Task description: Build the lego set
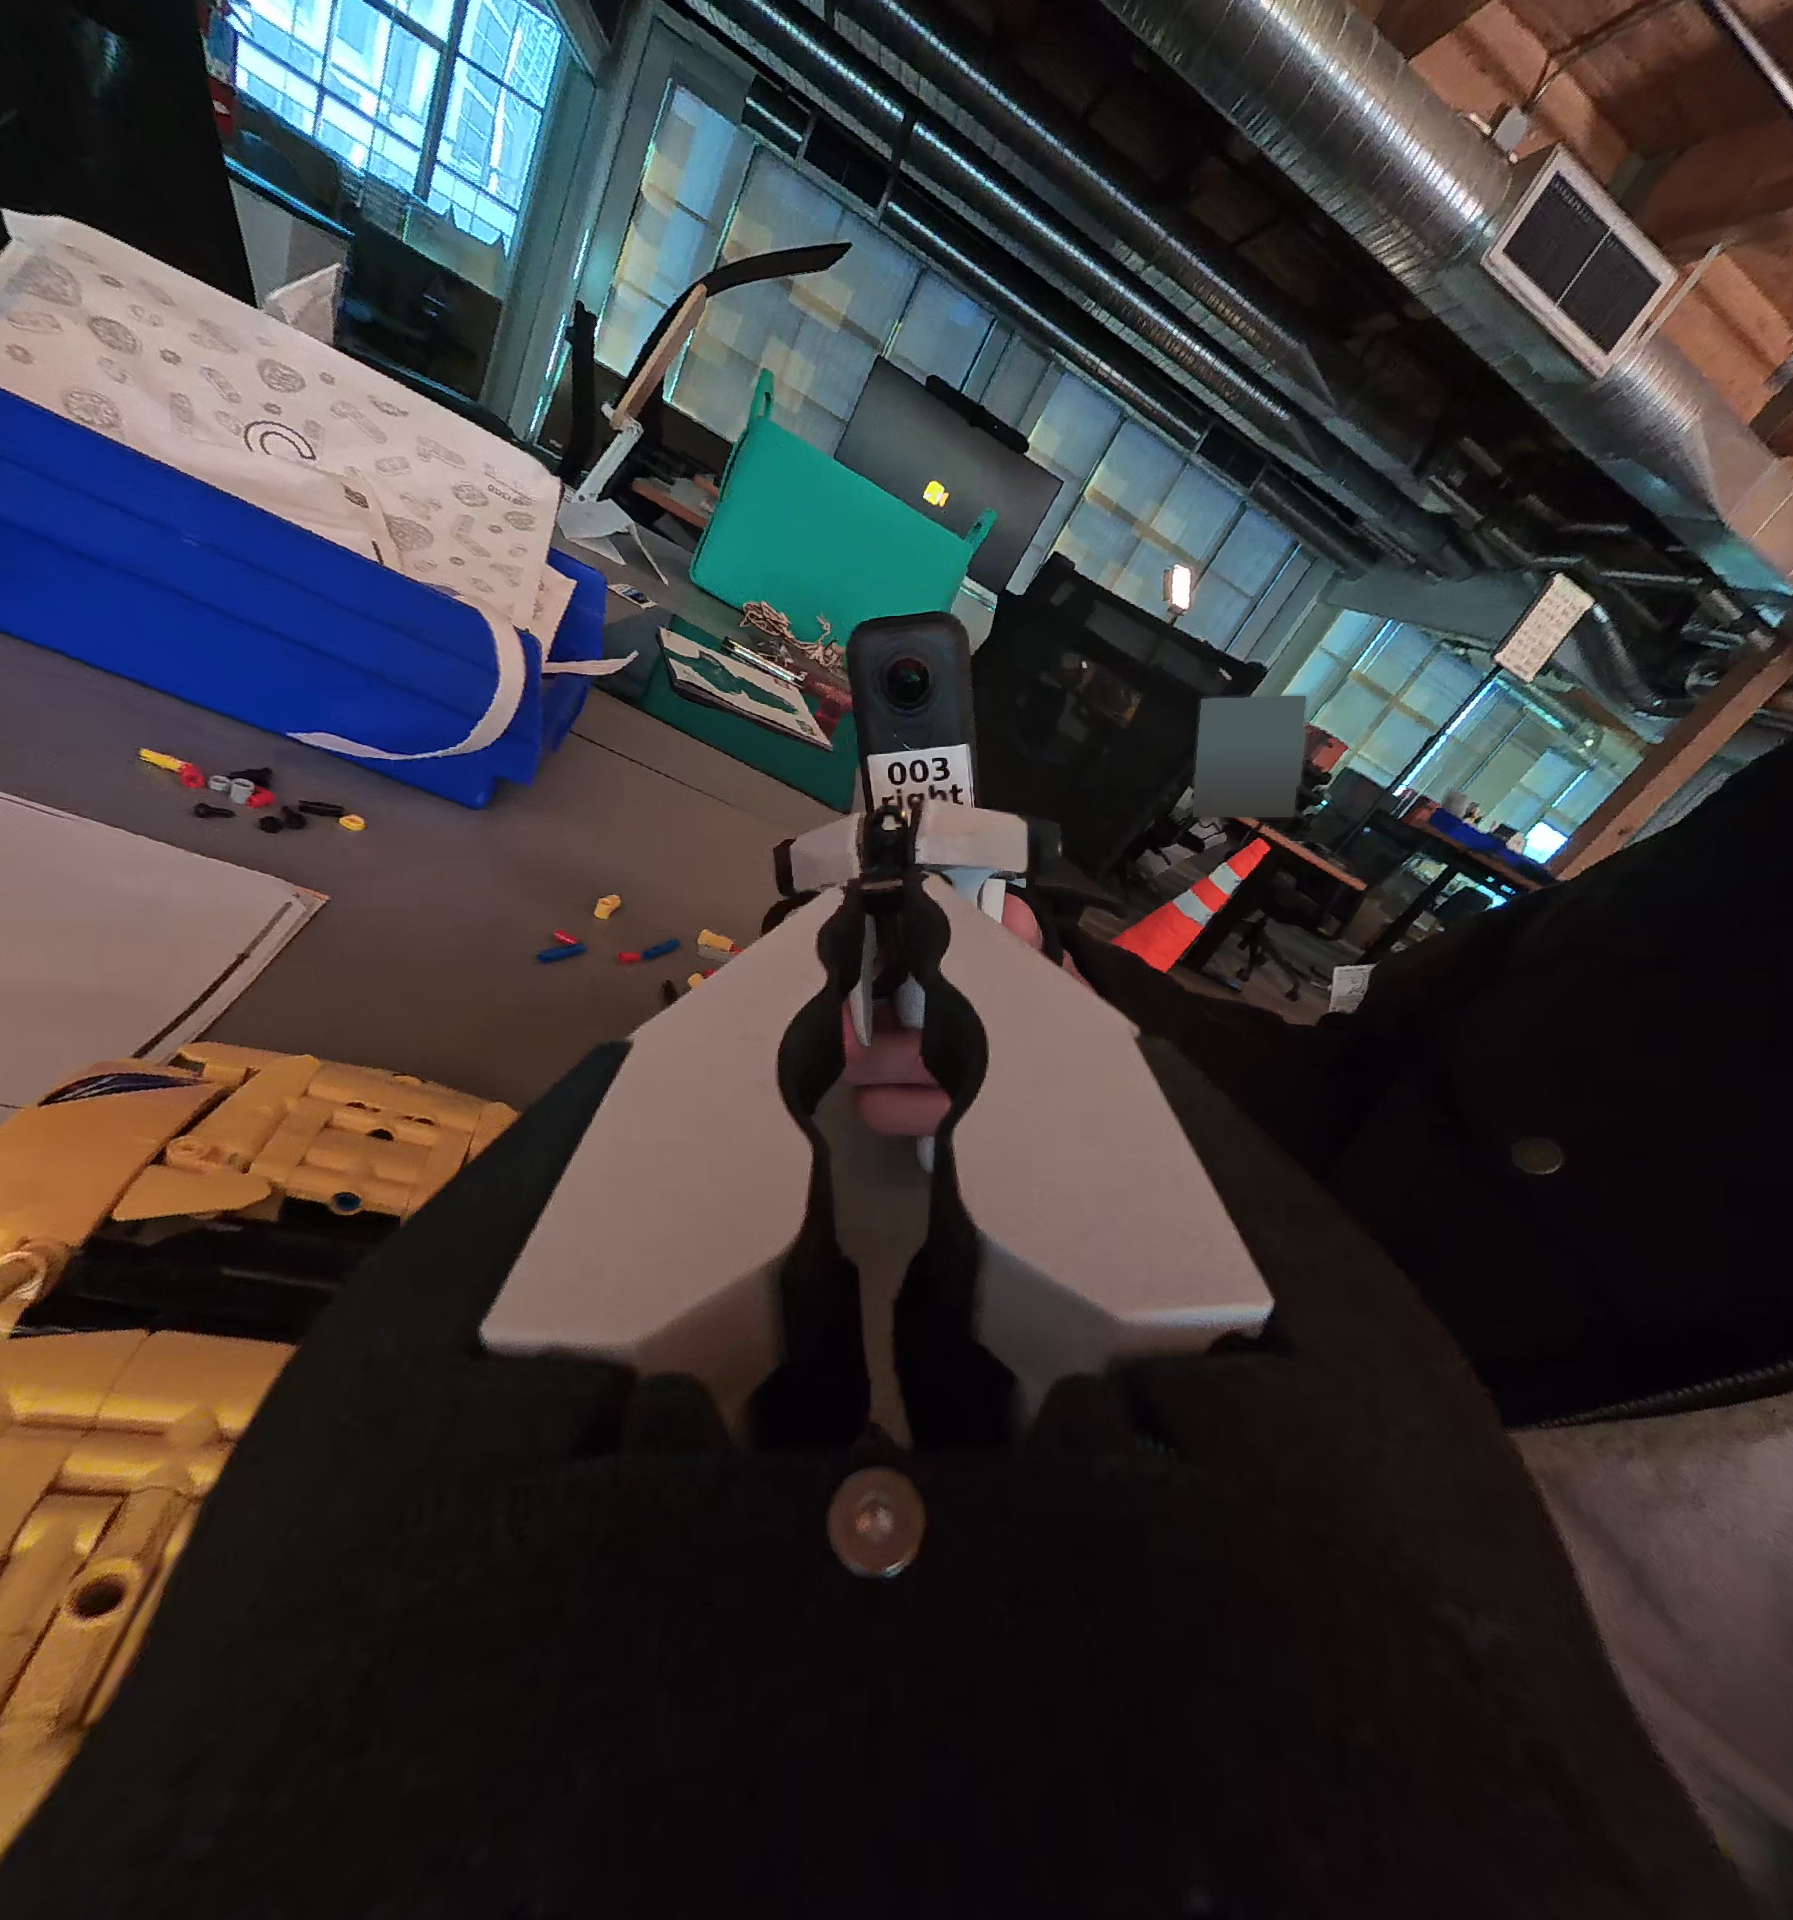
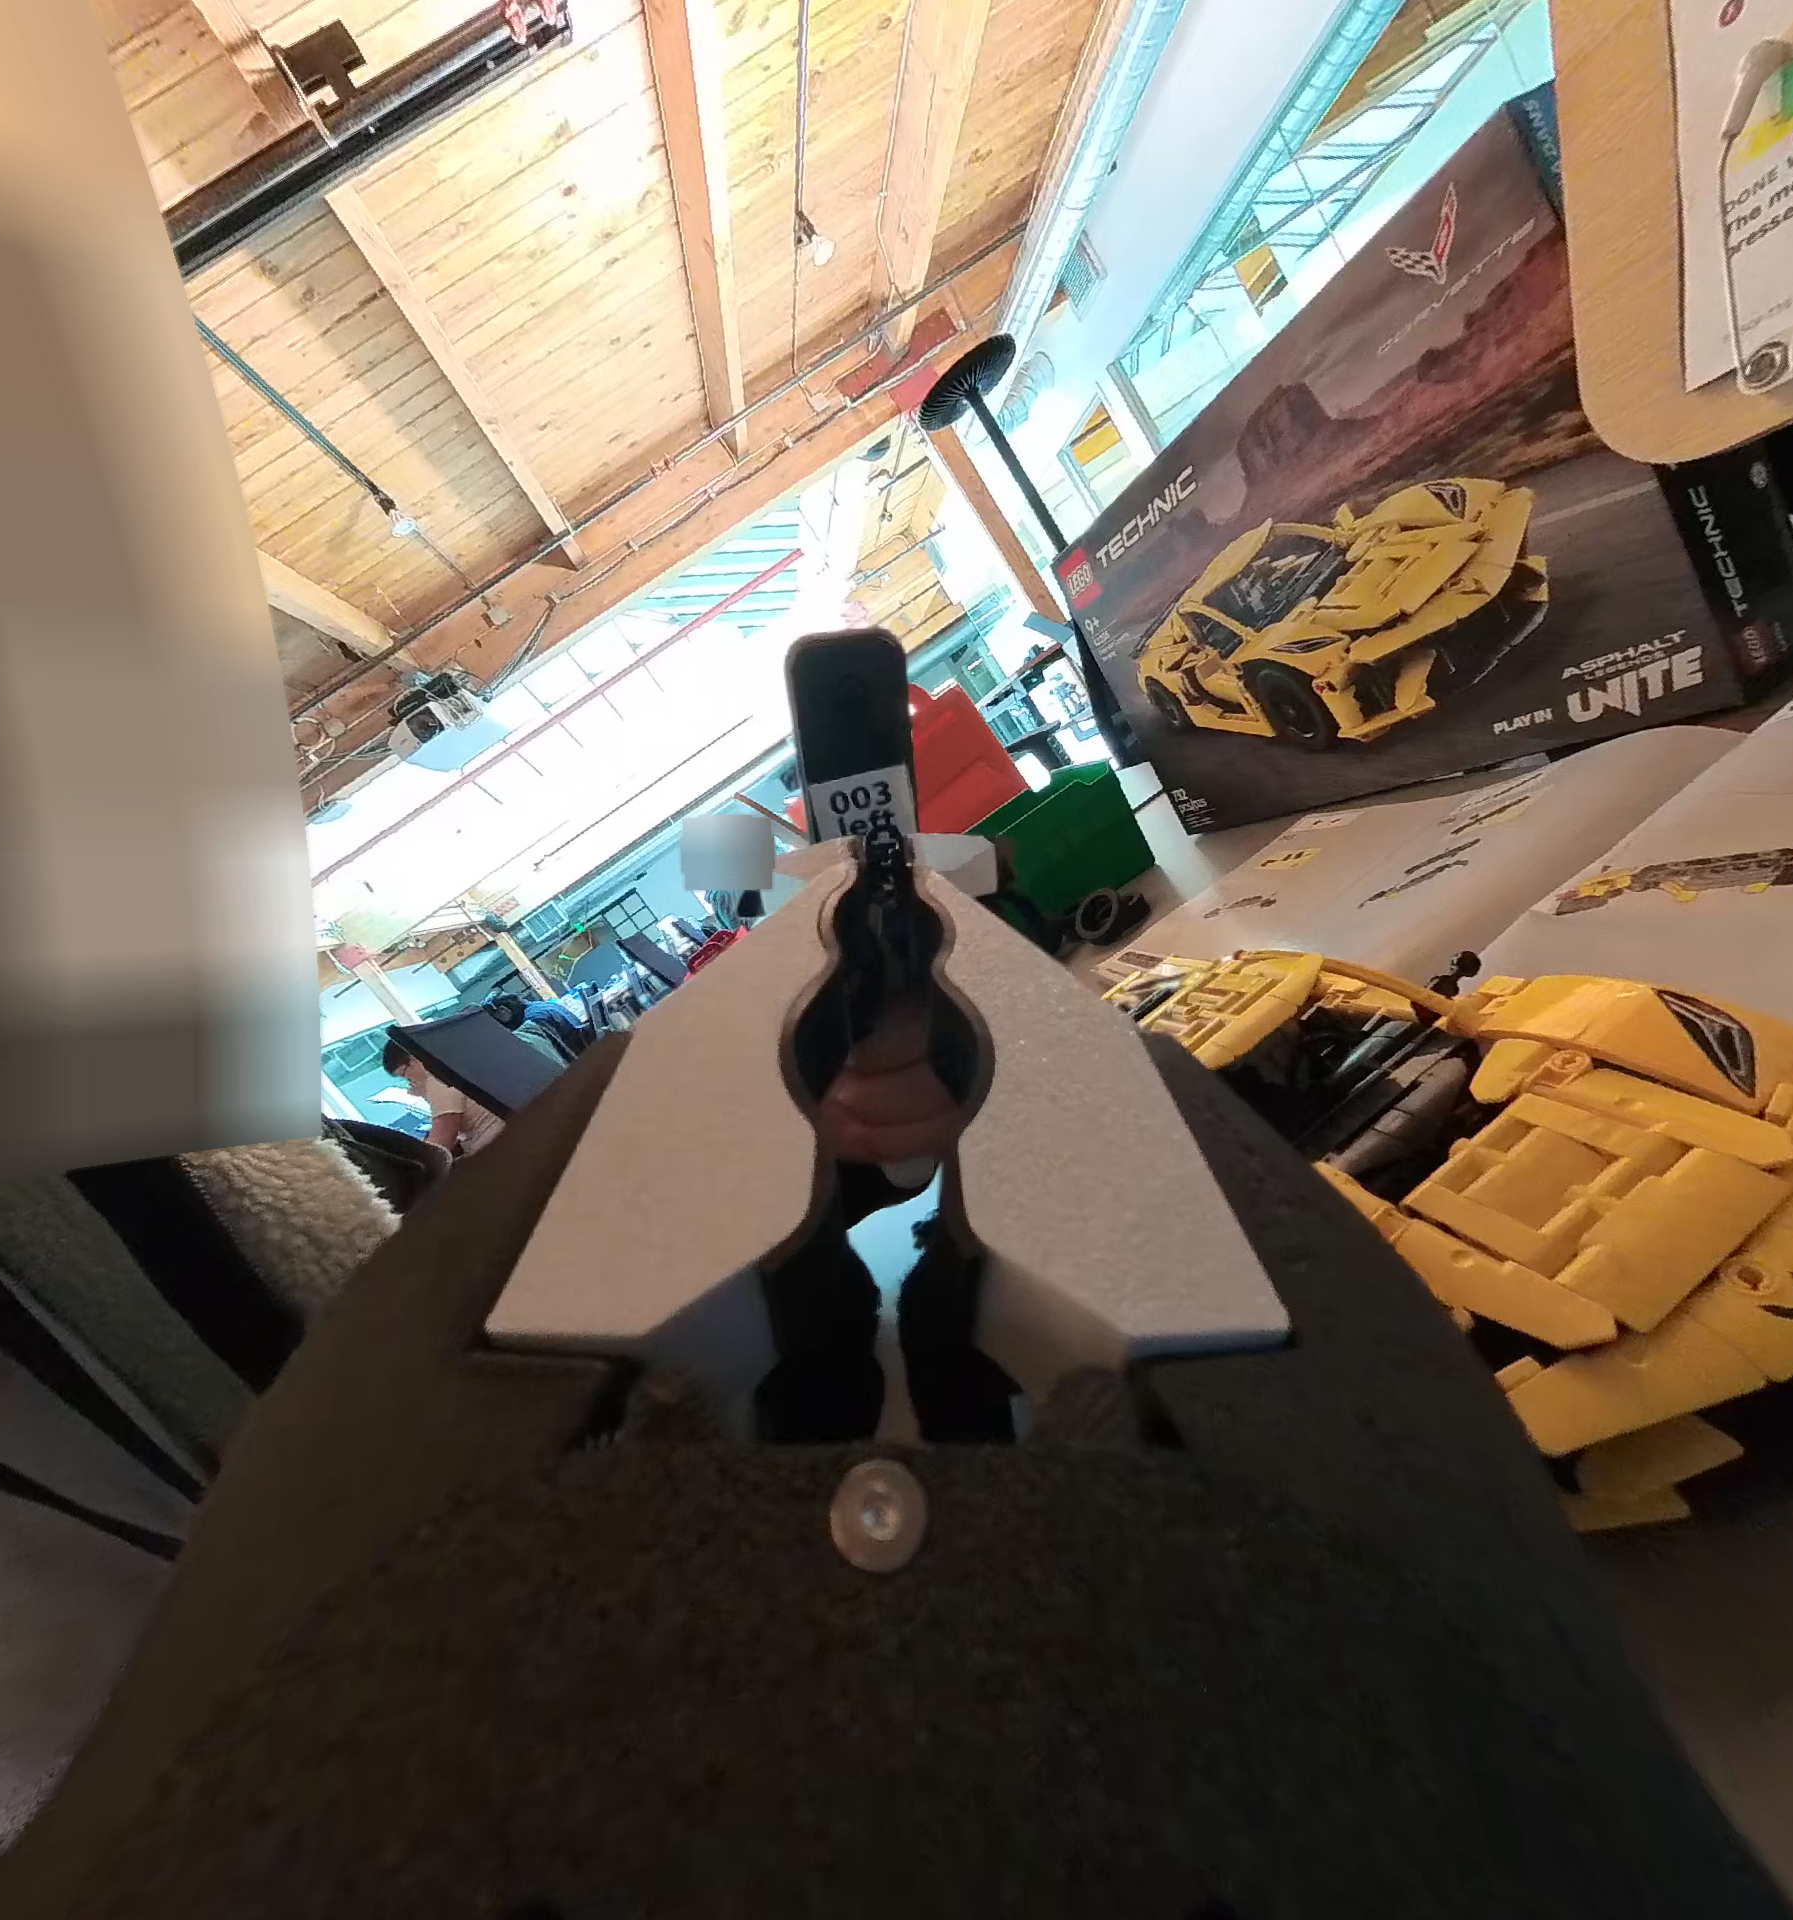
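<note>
Grey tabletop (image 1: 435, 914) in a loft workshop. Nearest, the left gripper (image 1: 884, 883) and right gripper (image 2: 884, 868) meet tip to tip at mid-frame, both pinched on a tiny dark piece (image 1: 887, 840) between them. The yellow lego car (image 1: 196, 1195) lies at eight o'clock from the left gripper, four o'clock from the right, nearer neither. Farther off at ten o'clock, loose pins (image 1: 248, 795) scatter.

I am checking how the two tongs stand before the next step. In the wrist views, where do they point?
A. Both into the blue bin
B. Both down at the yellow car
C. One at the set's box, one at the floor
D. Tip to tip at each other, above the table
D: each wrist view looks along its own shut tongs, left tongs and right tongs, straight at the other one's camera, with the yellow car off to the side.
</note>
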